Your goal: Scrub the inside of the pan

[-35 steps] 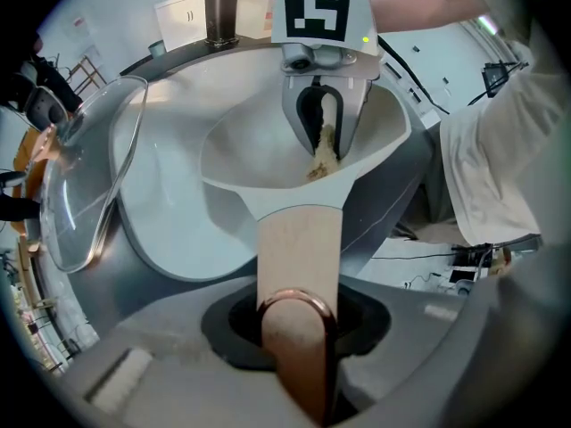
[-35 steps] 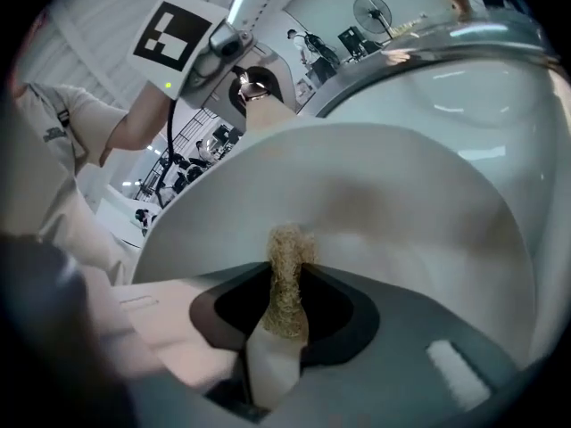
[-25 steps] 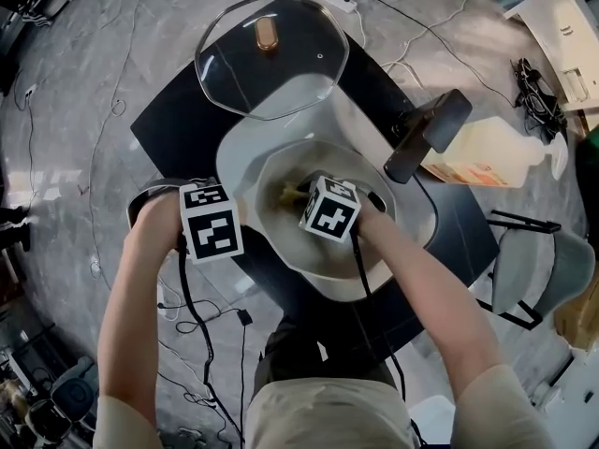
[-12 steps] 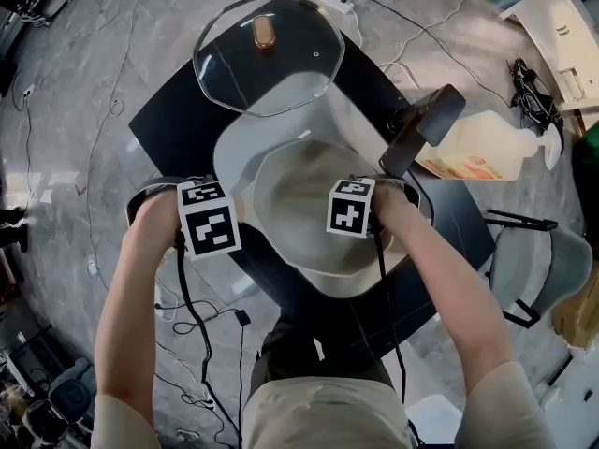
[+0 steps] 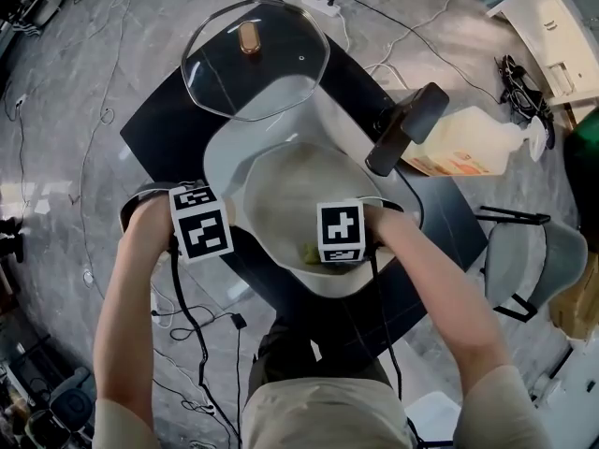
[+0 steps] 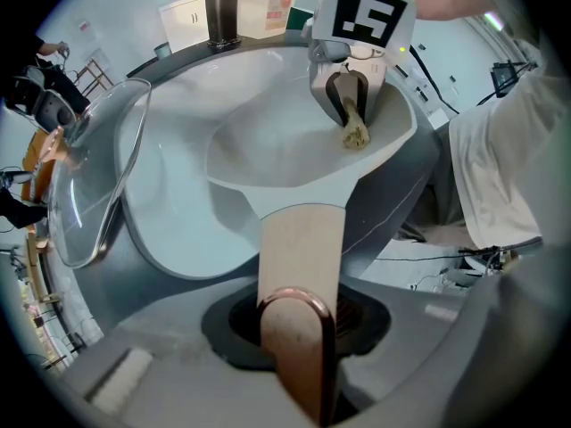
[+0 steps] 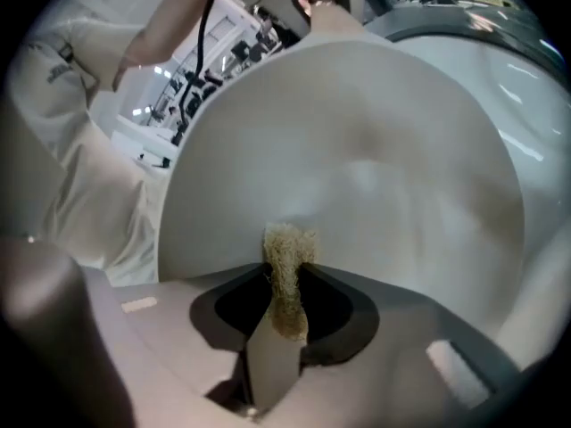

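Scrubbing is in hand: my left gripper's jaws clamp the wooden handle, steadying the pan mid-tabletop. My right gripper's jaws pinch a loofah pad at its near wall. Next I'd sweep it toward the far wall, pressing firmly.

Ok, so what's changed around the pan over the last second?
The right tool, shut on the loofah scrubber, swept from the middle of the pan out to its right wall in the head view, then round to the near rim. The left tool stayed clamped on the wooden handle. The glass lid and the bottle did not move.
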A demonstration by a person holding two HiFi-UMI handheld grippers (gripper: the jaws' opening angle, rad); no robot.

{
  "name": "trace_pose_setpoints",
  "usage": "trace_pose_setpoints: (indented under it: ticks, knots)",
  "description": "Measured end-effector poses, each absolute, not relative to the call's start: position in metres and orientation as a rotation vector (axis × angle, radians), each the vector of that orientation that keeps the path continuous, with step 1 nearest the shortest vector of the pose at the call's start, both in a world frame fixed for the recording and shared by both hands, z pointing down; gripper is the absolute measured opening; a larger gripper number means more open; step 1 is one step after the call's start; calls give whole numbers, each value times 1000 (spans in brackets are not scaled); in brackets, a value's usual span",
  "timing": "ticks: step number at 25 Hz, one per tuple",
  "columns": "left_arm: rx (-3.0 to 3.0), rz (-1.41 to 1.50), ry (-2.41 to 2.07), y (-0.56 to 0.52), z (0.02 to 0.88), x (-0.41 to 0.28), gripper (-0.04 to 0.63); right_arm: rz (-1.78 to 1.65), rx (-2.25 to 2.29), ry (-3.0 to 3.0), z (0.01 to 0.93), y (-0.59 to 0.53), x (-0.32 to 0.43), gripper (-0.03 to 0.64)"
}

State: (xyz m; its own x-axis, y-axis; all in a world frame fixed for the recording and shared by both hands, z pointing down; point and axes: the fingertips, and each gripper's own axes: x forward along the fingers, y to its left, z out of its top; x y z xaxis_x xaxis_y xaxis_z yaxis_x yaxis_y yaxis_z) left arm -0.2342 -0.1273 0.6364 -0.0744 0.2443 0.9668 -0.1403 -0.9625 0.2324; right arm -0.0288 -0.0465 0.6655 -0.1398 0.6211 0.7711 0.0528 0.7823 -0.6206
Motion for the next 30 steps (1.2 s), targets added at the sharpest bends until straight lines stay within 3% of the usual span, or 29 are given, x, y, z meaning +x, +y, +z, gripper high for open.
trace_pose_setpoints:
  ticks: [4, 14, 21, 30]
  knots:
    - [1938, 2130, 115, -128, 636, -233, 112, 649, -471, -1831, 662, -57, -73, 106]
    - [1940, 2131, 105, -129, 638, -233, 112, 478, -89, -2051, 694, -134, -118, 106]
    - [1950, 2139, 80, -129, 640, -234, 112, 499, 252, -1918, 740, -175, -61, 104]
    - [1934, 2134, 43, -128, 641, -233, 124, 531, 103, -1597, 736, -135, 7, 104]
